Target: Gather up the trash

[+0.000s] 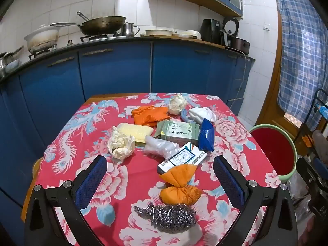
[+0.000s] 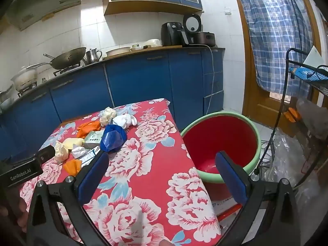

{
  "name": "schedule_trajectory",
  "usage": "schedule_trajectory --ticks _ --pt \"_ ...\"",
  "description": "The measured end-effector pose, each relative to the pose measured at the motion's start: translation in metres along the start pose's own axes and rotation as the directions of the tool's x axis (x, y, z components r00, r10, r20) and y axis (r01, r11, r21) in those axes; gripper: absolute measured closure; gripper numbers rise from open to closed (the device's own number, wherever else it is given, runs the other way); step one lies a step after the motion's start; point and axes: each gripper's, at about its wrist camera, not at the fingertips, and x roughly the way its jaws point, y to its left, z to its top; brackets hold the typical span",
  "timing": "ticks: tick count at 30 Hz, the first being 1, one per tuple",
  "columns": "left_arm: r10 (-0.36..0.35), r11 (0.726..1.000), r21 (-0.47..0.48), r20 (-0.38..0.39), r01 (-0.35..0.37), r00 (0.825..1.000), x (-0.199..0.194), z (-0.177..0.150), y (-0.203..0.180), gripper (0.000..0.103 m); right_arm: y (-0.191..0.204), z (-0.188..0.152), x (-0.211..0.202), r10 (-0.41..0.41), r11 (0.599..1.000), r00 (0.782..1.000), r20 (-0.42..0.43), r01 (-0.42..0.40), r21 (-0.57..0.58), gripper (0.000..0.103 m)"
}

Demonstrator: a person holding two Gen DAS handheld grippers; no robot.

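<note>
A table with a red floral cloth (image 1: pixel 114 184) holds scattered trash: an orange knotted bag (image 1: pixel 179 186), a steel wool scrubber (image 1: pixel 168 217), a white-blue box (image 1: pixel 182 157), a green box (image 1: pixel 178 132), a blue bag (image 1: pixel 206 135), crumpled paper (image 1: pixel 121 142), a clear plastic bag (image 1: pixel 160 147), a yellow sponge (image 1: pixel 135 131). My left gripper (image 1: pixel 160 176) is open and empty, its fingers either side of the orange bag. My right gripper (image 2: pixel 162 172) is open and empty over the table's right edge, beside a red basin with a green rim (image 2: pixel 221 143) on the floor.
An orange wrapper (image 1: pixel 149 114), another paper ball (image 1: pixel 177 103) and white cloth (image 1: pixel 203 113) lie at the table's far end. Blue kitchen cabinets (image 1: pixel 114 69) stand behind it. A wire rack (image 2: pixel 303 78) and plastic sheeting (image 2: pixel 287 155) are to the right.
</note>
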Motion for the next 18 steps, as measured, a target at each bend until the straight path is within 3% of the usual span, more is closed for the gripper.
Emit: schedule_trajectory --ticks 18 --pt "-0.009 1.000 -0.016 -0.003 0.009 1.000 0.003 -0.003 -0.002 0.000 0.003 -0.001 0.000 0.003 0.999 1.000 0.007 -0.002 -0.033 0.001"
